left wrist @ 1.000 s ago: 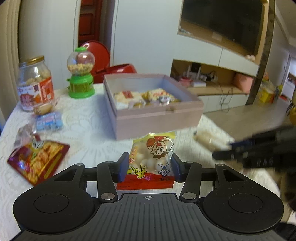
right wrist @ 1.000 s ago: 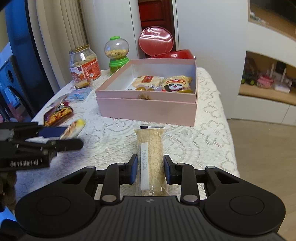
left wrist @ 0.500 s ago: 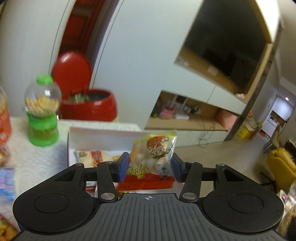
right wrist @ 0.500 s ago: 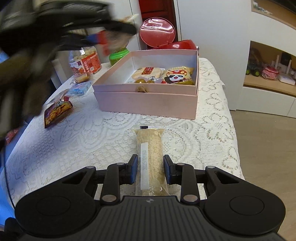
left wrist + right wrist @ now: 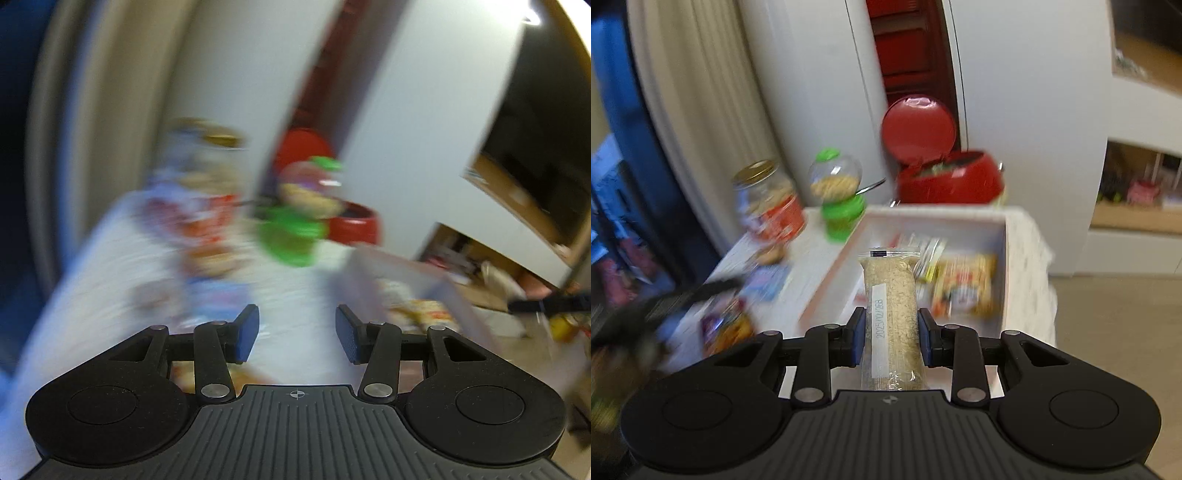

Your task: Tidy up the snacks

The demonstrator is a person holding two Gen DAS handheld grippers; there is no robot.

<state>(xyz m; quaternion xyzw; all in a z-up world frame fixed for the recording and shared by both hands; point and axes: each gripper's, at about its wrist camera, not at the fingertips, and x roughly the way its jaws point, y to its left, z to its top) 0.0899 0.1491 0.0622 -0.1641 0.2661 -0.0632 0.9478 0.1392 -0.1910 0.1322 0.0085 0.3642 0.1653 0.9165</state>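
Observation:
My right gripper [image 5: 890,339] is shut on a long clear packet of beige grain bar [image 5: 890,306] with a white date label. It hangs over the near edge of the open pink box [image 5: 938,216], where several snack packets [image 5: 964,288] lie. My left gripper [image 5: 297,332] is open and holds nothing; only the white tablecloth shows between its blue pads. In the blurred left wrist view the pink box [image 5: 373,266] lies to the right of that gripper. The left gripper [image 5: 683,295] appears as a dark blur at the left of the right wrist view.
A glass jar with a gold lid [image 5: 768,206] and a green candy dispenser [image 5: 838,195] stand at the back left of the table. A red lidded bin [image 5: 949,177] is behind the box. A blue packet [image 5: 764,280] and a red snack bag [image 5: 727,325] lie left of the box.
The yellow cartoon snack packet has left my left gripper, which swung left away from the box. My right gripper rose and carried the grain bar forward over the box.

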